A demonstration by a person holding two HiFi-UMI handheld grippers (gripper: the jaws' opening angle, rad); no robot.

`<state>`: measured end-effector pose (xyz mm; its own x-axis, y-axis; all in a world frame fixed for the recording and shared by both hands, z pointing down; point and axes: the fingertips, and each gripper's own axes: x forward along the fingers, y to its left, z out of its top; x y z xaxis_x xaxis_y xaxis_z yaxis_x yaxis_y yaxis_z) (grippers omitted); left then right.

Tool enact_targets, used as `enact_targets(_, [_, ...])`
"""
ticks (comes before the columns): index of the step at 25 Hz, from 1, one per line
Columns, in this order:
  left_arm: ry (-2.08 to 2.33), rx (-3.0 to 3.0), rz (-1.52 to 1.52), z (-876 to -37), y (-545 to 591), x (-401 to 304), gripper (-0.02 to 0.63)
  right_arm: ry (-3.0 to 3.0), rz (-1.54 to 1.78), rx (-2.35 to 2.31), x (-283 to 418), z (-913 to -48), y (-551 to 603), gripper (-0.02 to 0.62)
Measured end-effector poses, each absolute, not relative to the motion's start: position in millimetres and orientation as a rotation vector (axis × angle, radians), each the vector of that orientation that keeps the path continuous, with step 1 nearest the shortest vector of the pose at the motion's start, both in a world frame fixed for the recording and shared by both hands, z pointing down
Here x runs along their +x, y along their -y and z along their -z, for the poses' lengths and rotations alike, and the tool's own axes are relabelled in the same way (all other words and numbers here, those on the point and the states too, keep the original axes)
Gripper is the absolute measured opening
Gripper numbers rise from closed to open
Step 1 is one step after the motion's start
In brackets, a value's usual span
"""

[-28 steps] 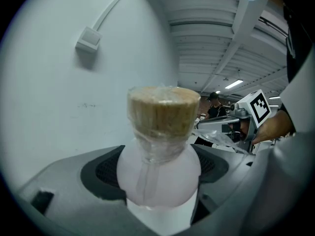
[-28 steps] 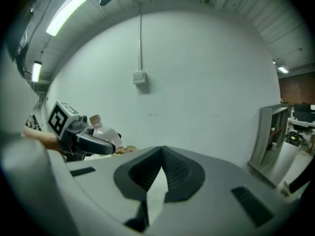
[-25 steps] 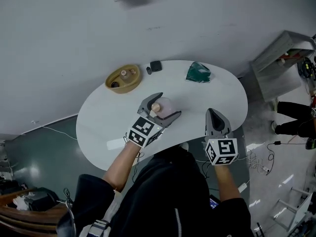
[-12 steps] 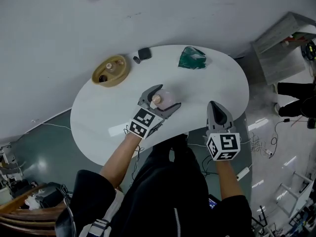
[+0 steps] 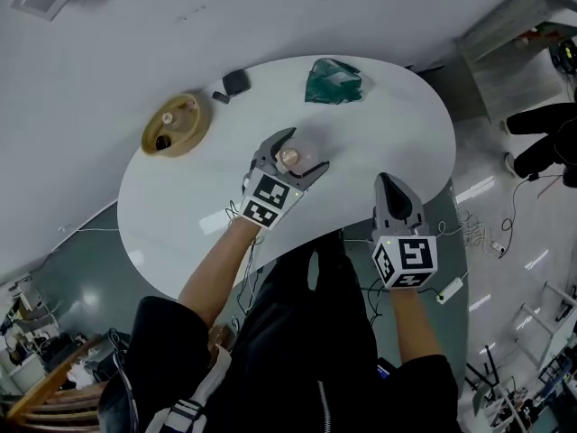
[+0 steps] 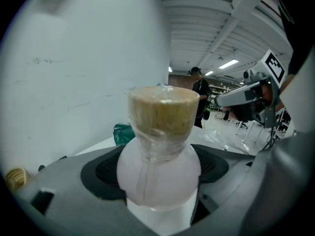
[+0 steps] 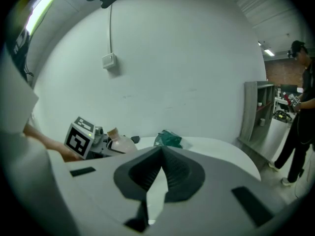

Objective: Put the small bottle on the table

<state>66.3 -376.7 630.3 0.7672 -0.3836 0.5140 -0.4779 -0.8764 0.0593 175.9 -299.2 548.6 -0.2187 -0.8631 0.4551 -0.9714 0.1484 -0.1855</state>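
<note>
Over the white table, our left gripper clamps the small bottle by its round belly, cork up; our right gripper hangs closed, empty. We judge the bottle light, smooth and breakable (glass, perhaps), best held low on the belly.

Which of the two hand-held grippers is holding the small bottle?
The left hand-held gripper: its jaws clamp the small bottle; the right hand-held gripper is shut on nothing.
</note>
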Motion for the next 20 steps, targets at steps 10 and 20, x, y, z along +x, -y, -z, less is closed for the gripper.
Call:
enact_targets(10, [0.767,2.728,-0.897,-706,431,108,0.410,2.091,-0.714,1.852,208,-564,293,-0.011])
enact_targets(20, [0.833,2.638,-0.972,-744,445,118,0.411,2.043,-0.759,1.885,219,-572,287,-0.011])
